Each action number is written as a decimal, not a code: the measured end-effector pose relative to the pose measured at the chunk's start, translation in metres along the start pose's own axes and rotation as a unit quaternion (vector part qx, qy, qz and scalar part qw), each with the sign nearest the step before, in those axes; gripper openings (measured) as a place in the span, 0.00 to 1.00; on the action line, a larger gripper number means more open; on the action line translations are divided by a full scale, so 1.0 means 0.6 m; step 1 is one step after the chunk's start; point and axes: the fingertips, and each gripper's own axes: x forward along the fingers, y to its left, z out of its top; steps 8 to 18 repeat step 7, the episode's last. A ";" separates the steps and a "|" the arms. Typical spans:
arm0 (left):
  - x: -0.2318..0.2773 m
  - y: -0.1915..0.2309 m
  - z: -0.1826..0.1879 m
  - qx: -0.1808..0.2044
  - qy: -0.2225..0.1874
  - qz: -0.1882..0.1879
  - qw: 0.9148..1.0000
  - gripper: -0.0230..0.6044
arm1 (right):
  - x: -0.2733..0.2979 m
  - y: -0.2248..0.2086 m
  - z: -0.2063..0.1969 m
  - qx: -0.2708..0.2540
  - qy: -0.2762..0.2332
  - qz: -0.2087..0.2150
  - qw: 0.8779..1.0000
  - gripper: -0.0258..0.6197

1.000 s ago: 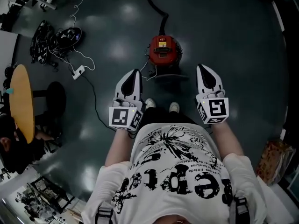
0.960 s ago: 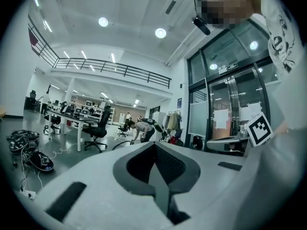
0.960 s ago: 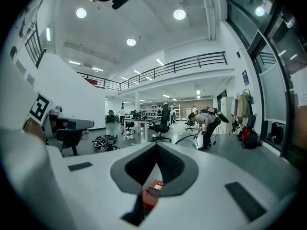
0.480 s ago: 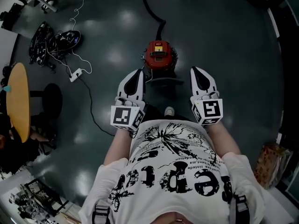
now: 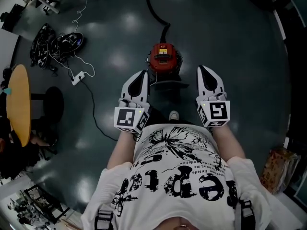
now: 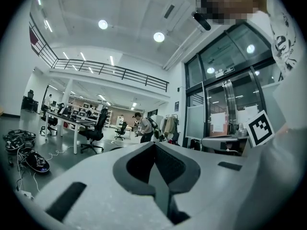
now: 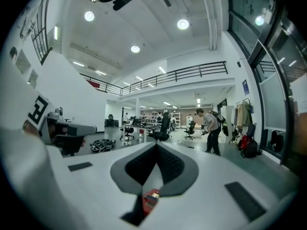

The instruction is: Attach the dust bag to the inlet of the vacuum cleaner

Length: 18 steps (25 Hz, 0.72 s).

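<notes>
A red vacuum cleaner stands on the dark floor ahead of the person's feet, its black hose running away from it. A dark flat shape lies on the floor just in front of it; I cannot tell what it is. No dust bag shows. My left gripper is held level to the left of the vacuum, shut and empty. My right gripper hovers to its right, also shut and empty. Its own view shows the vacuum through the gap below its jaws. The left gripper looks out over the room.
A round wooden table and a black stool stand at the left. A power strip with a white cord and a heap of cables lie on the floor. A brown bag sits at the right. A person with a backpack stands far off.
The vacuum now sits a little higher and further left in the head view, and only one shoe shows. Both grippers stay shut and stand slightly closer together.
</notes>
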 end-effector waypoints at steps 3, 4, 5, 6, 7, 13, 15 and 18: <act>0.000 -0.004 0.001 0.006 0.004 -0.001 1.000 0.04 | -0.004 0.001 0.007 -0.002 -0.003 -0.002 1.000 0.04; 0.001 -0.006 -0.001 0.007 0.006 -0.002 1.000 0.04 | -0.005 0.000 0.006 -0.002 -0.003 -0.002 1.000 0.04; 0.001 -0.008 -0.003 0.008 0.007 -0.002 1.000 0.04 | -0.007 0.000 0.006 0.000 -0.004 -0.002 1.000 0.04; 0.000 -0.011 -0.005 0.008 0.007 -0.003 1.000 0.04 | -0.009 -0.001 0.005 0.001 -0.005 -0.003 1.000 0.04; -0.001 -0.013 -0.007 0.009 0.007 -0.003 1.000 0.04 | -0.011 -0.002 0.004 0.002 -0.006 -0.003 1.000 0.04; -0.001 -0.013 -0.007 0.009 0.007 -0.003 1.000 0.04 | -0.011 -0.002 0.004 0.002 -0.006 -0.003 1.000 0.04; -0.001 -0.013 -0.007 0.009 0.007 -0.003 1.000 0.04 | -0.011 -0.002 0.004 0.002 -0.006 -0.003 1.000 0.04; -0.001 -0.013 -0.007 0.009 0.007 -0.003 1.000 0.04 | -0.011 -0.002 0.004 0.002 -0.006 -0.003 1.000 0.04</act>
